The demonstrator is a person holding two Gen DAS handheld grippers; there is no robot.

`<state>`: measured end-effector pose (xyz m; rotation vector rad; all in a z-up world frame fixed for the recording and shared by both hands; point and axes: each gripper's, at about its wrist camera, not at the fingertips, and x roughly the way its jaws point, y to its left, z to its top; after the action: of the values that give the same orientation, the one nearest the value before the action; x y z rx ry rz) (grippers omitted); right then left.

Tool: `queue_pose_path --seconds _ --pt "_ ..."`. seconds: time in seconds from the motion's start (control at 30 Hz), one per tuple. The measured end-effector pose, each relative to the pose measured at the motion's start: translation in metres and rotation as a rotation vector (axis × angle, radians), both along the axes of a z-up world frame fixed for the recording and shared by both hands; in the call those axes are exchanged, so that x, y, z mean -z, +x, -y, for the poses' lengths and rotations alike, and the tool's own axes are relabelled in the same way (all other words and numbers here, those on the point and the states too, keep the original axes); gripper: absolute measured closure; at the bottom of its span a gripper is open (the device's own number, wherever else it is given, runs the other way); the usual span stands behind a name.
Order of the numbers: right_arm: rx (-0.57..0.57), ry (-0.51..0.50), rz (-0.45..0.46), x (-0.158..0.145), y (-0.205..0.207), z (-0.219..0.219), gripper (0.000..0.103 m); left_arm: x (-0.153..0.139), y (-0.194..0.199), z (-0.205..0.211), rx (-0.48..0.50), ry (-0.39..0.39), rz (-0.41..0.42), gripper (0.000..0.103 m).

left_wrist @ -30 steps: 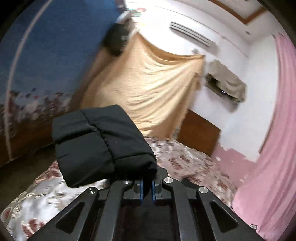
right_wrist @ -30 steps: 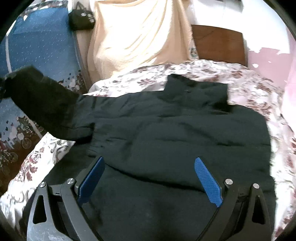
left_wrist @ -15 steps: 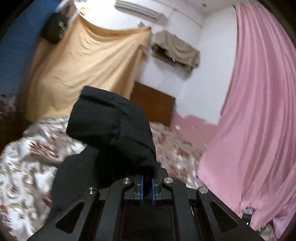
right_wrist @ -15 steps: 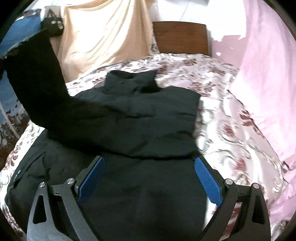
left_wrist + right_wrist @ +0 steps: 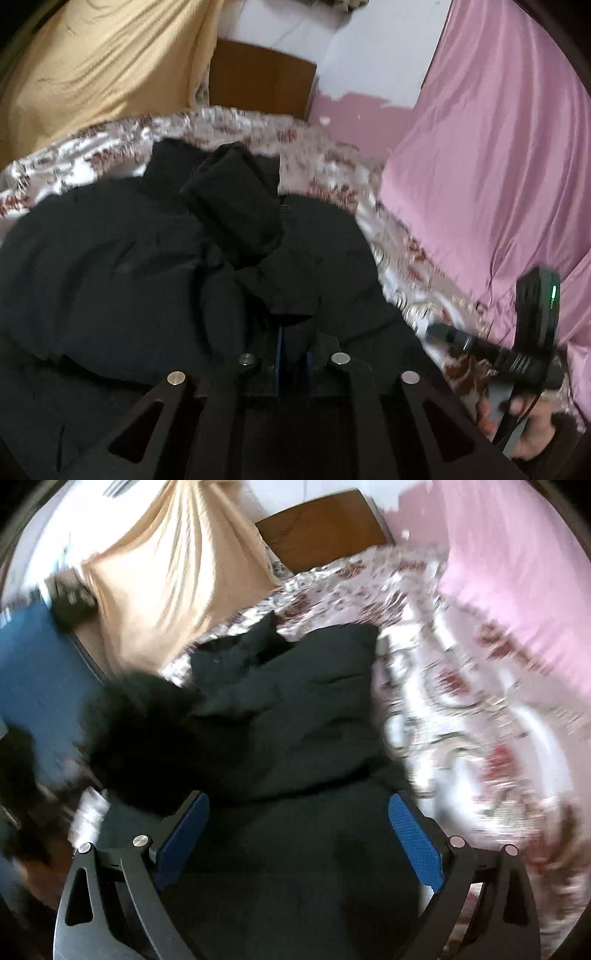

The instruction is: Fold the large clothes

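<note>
Now carried across: sleeve (image 5: 236, 210), a second back raised off to the coat's side, draped over black coat (image 5: 110, 258) torso on the floral bedspread (image 5: 332, 162). Left gripper (image 5: 293, 354) jaws nearly shut but just easing apart, sleeve cloth between the pads, seemingly about to let go. Right gripper (image 5: 295, 834) gaping wide over the coat's lower part, clamping nothing. Means first sleeve fold roughly done; other sleeve and body folds probably remaining. No containers in sight, nothing to report there.
</note>
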<state>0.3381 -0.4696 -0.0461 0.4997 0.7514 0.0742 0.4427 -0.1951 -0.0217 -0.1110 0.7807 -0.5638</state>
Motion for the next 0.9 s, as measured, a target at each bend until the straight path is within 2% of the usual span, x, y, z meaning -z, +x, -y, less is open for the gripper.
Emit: queue_pose_path --seconds 0.1,0.13,0.2,0.27,0.33,0.47,0.57,0.63,0.7,0.77,0.8,0.87,0.9 --pt "-0.026 0.172 0.009 0.012 0.017 -0.001 0.007 0.012 0.004 0.002 0.024 0.02 -0.044 0.09" --pt "-0.03 0.226 0.01 0.016 0.022 -0.002 0.007 0.016 0.004 0.002 0.04 0.023 -0.056 0.086" --pt "-0.034 0.327 0.008 0.025 0.033 -0.005 0.007 0.021 0.002 0.004 0.09 0.021 -0.087 0.072" --pt "-0.037 0.401 0.012 0.033 0.041 -0.011 0.007 0.022 -0.001 0.005 0.129 0.011 -0.11 0.033" --pt "-0.045 0.432 0.012 0.037 0.045 -0.019 0.007 0.017 -0.011 0.002 0.159 -0.004 -0.079 0.025" --pt "-0.049 0.496 0.019 0.048 0.046 -0.024 0.007 0.01 -0.027 -0.01 0.172 -0.023 -0.079 0.024" --pt "-0.03 0.528 0.011 0.059 0.047 -0.022 0.007 0.003 -0.038 -0.027 0.128 -0.016 -0.065 0.024" --pt "-0.016 0.528 -0.002 0.064 0.049 -0.025 0.007 -0.002 -0.042 -0.045 0.06 0.0 -0.049 0.023" --pt "-0.004 0.481 -0.025 0.065 0.056 -0.034 0.008 -0.009 -0.044 -0.07 -0.042 0.023 -0.044 0.022" --pt "-0.01 0.404 -0.062 0.063 0.062 -0.046 0.018 -0.015 -0.041 -0.095 -0.139 0.031 -0.042 0.017" --pt "-0.015 0.37 -0.083 0.062 0.064 -0.052 0.028 -0.017 -0.04 -0.106 -0.177 0.037 -0.041 0.016" --pt "0.01 0.271 -0.121 0.054 0.069 -0.062 0.056 -0.022 -0.035 -0.136 -0.267 0.061 -0.041 0.015" --pt "0.029 0.224 -0.131 0.05 0.071 -0.065 0.083 -0.022 -0.032 -0.146 -0.291 0.07 -0.042 0.015"
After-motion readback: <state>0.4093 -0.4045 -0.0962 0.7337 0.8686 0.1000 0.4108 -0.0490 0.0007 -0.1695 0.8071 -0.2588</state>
